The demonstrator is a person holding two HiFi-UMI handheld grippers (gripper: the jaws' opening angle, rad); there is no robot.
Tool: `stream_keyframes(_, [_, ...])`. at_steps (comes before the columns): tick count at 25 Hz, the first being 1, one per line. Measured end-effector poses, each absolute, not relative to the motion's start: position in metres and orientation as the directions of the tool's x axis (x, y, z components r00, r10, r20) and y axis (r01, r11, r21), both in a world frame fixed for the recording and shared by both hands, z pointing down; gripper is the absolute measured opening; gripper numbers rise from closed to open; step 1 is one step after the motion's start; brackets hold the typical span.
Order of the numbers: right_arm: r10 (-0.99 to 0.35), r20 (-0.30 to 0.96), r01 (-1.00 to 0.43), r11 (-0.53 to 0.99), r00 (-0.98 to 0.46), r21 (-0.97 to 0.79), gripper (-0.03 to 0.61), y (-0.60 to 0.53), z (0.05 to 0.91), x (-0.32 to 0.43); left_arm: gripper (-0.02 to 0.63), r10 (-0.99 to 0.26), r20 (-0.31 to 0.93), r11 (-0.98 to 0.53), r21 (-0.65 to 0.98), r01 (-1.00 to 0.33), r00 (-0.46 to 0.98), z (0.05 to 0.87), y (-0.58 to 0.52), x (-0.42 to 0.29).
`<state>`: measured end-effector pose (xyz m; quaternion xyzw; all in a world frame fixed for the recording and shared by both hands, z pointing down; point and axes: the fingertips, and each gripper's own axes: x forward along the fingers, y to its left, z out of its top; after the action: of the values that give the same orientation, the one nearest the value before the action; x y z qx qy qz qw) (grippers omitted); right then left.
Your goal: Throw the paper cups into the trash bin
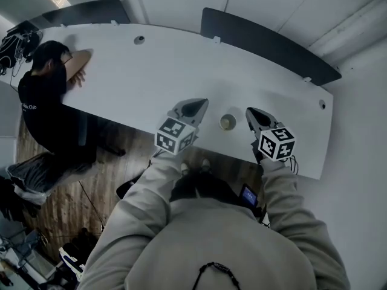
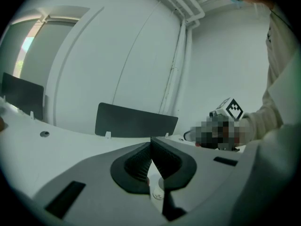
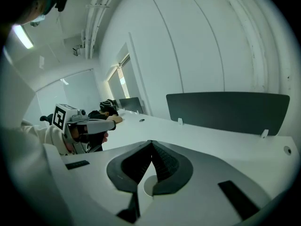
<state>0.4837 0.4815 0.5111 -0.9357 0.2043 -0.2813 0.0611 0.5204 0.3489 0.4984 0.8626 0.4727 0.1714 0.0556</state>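
Item: one small, round, pale paper cup (image 1: 228,122), standing upright with its open mouth up, near the front edge of the long white table (image 1: 151,71). In the head view it sits between my two tools, close to each but touching neither.

Left gripper (image 1: 196,106): light grey body with dark ribbed pads, held just to the left of the cup. Its jaws are closed tip to tip with nothing between them. In the left gripper view the cup shows only through the gap below the joined tips, on the table beyond.

Right gripper (image 1: 253,115): same build, just to the right of the cup. Its jaws are also pressed together and empty. In the right gripper view the cup's rim shows through the opening beneath the tips.

Black-and-white marker cubes: one on the left gripper (image 1: 175,135), one on the right (image 1: 277,142).

My sleeves: light grey, reaching down to both tools.

Table fittings: a round grommet hole (image 1: 139,40) in the top, and two dark rectangular divider panels along the far edge, one straight ahead (image 1: 266,44) and one far left (image 1: 84,11).

Other occupant: a person in dark clothes (image 1: 45,95) at the far left end, leaning on the table with one arm across it, well apart from the cup.

Floor: brown wooden boards (image 1: 66,204) below the table's near edge.
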Motion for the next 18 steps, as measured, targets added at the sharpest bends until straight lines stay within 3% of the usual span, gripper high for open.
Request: stream_keyframes(18, [-0.403,0.657,-0.258,-0.915,0.637,-0.311,0.018,0.482,0.628,0.451,-0.011,0.836,0.351,-0.537,0.364,0.761,0.422,0.602,0.352,0.476])
